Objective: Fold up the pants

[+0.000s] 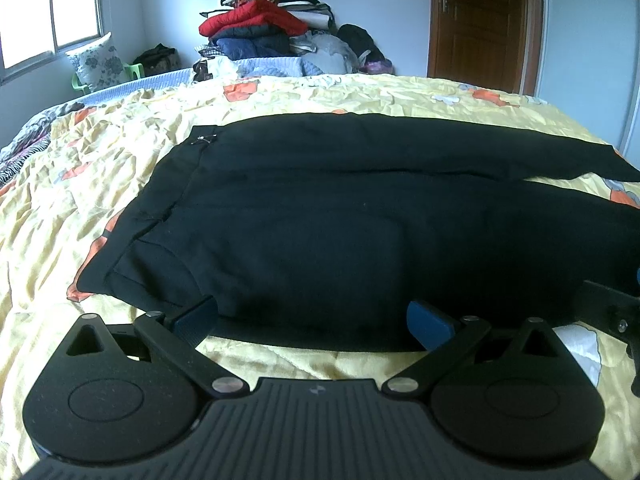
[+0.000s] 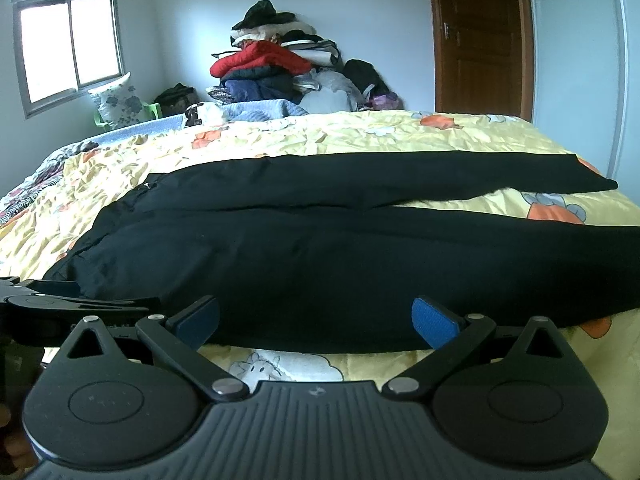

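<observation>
Flat across the yellow bedspread [image 1: 120, 152] lie black pants [image 1: 340, 208], waistband left, legs running right. Both grippers, left gripper [image 1: 314, 322] and right gripper [image 2: 316, 320], sit at the near hem edge, jaws spread wide, holding nothing. Bare quilt surrounds the pants.

Bright window [image 2: 72, 46], brown door [image 2: 478, 36]

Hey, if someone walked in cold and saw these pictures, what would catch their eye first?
Probably the black pants spread flat across the yellow quilt, legs running to the right. Next, the open left tongs and right tongs poised at the pants' near edge. Behind the bed, a clothes pile topped by a red jacket leans against the wall.
</observation>
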### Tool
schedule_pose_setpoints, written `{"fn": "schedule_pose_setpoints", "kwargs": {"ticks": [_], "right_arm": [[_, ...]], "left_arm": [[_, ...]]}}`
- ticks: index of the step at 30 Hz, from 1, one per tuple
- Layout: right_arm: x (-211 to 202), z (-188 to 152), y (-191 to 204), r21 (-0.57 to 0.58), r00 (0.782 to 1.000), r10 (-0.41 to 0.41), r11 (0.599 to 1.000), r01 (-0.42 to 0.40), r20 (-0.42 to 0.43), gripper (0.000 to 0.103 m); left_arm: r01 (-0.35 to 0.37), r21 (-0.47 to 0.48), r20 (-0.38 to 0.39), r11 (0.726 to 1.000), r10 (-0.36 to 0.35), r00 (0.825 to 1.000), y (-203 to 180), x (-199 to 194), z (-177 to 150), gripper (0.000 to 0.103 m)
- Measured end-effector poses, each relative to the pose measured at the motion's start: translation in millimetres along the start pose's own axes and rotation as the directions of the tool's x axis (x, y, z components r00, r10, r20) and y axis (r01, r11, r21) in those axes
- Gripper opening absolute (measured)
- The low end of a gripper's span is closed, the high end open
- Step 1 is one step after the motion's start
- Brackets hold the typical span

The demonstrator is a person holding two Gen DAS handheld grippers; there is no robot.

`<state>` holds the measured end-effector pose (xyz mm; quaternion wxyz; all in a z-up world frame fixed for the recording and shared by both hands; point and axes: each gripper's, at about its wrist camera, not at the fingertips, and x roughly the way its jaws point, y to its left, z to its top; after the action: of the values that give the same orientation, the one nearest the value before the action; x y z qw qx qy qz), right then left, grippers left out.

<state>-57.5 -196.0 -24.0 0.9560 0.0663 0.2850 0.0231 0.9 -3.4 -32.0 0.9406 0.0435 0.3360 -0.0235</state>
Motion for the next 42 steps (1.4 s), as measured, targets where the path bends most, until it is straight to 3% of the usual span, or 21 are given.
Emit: {"fn": "schedule_pose_setpoints", "kwargs": {"ticks": [10,16,20,28,36,42], "right_arm": [[1,2,0,-0.006,0.999,0.041,0.999,-0.041,0.014,0.103],[-12,23,2,-0.134,0.975,0.125,0.986,-0.101,0.186,0.103],[14,54,10,-0.298,0.976,0.183,0.944,-0.143,0.114,0.103],[91,108,15,-0.371,0.96,0.275,0.889,-0.27,-0.041,0.103],[172,142,30,-0.456,0.915,0.355,0.794,-0.403,-0.191,0.103],[232,171,32,-0.438,0.882,0.402,0.765,-0.472,-0.247,0.102]], "left_arm": [[0.02,-0.015,0.006,1.0,-0.02,1.0,0,0,0,0.102],[0.002,-0.025,0.085,1.0,0.0,0.996,8,-9,5,0.102],[-0.027,-0.039,0.123,0.999,0.032,0.992,18,-8,14,0.102],[-0.052,-0.092,0.102,0.994,0.062,0.993,44,11,36,0.102],[-0.065,-0.097,0.082,0.993,0.073,0.994,56,28,52,0.102],[-0.075,-0.112,0.061,0.991,0.083,0.995,65,43,64,0.102]]}}
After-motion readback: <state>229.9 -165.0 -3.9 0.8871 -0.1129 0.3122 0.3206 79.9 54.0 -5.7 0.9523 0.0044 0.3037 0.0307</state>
